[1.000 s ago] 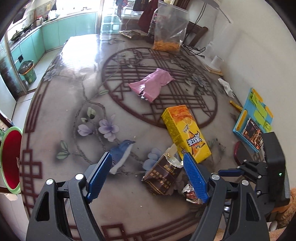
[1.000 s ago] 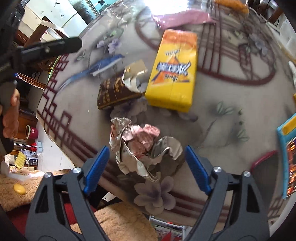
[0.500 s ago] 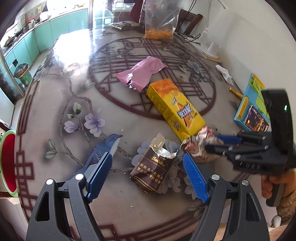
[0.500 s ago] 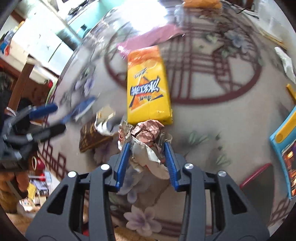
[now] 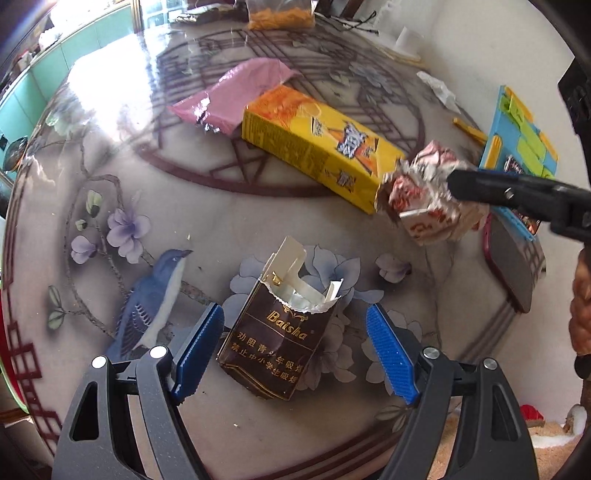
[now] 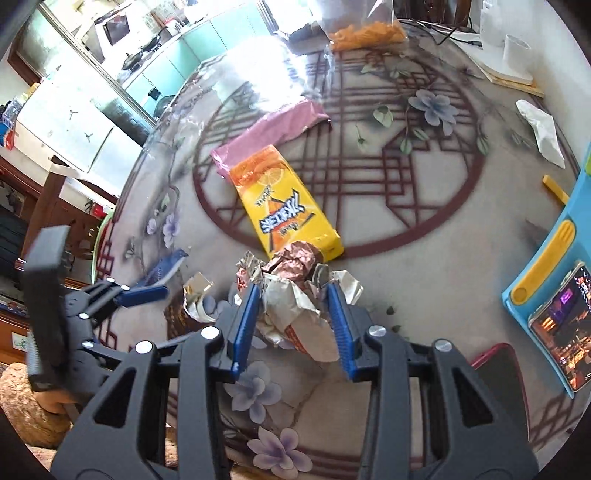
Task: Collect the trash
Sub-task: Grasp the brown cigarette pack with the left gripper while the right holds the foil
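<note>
Round table (image 6: 424, 258) with a glossy printed top: dark red lattice medallion, purple flowers, and a blue bird (image 5: 155, 291) near the front edge. At the right edge, a blue tray (image 6: 546, 273) with yellow fittings carries a lit phone (image 6: 559, 325); a dark phone in a red case (image 5: 511, 266) lies just beside it. At the far edge, a clear bag of orange snacks (image 6: 364, 33) and a white cup (image 6: 515, 51).

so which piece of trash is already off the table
The crumpled foil wrapper, clamped in the right gripper. The brown cigarette pack, yellow box and pink bag lie on the table.
</note>
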`<state>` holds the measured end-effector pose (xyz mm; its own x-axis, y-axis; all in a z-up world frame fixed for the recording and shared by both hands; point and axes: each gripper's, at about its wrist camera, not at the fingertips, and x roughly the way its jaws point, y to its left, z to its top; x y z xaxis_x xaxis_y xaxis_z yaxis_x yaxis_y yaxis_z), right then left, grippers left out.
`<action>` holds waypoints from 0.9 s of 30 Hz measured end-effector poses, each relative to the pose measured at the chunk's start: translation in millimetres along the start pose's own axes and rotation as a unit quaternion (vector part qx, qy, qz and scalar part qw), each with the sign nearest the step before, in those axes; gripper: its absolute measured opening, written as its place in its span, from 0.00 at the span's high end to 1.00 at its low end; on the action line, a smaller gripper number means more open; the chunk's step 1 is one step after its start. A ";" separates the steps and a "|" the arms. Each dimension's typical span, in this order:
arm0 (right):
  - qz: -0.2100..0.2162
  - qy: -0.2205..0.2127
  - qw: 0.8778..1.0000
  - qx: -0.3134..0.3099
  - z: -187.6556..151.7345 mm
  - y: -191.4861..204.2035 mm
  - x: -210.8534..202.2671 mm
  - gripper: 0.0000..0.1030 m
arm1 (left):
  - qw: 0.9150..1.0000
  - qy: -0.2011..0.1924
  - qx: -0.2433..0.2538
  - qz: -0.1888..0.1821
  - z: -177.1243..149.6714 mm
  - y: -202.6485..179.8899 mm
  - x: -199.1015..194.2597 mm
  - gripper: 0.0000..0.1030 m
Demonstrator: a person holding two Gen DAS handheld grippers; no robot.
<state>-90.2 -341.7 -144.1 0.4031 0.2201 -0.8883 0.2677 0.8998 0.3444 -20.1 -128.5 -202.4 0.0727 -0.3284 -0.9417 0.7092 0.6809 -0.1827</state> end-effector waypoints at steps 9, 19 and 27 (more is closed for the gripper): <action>0.011 -0.018 1.000 0.002 12.7 12.9 -7.1 0.63 | 1.000 0.012 -0.006 -0.010 -1.9 1.5 10.3 0.47; 0.008 -0.030 0.999 -0.019 22.6 35.1 -11.6 0.63 | 0.999 -0.042 -0.023 0.001 -2.8 20.6 -24.9 0.94; 0.002 -0.035 0.999 -0.034 29.3 51.8 -11.5 0.63 | 0.997 -0.057 -0.044 0.002 -4.7 38.7 -38.0 0.38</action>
<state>-55.4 -308.6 -107.2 0.4643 0.1985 -0.8631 0.2065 0.9234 0.3235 1.3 -86.6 -174.9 0.1587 -0.3936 -0.9055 0.6441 0.7364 -0.2072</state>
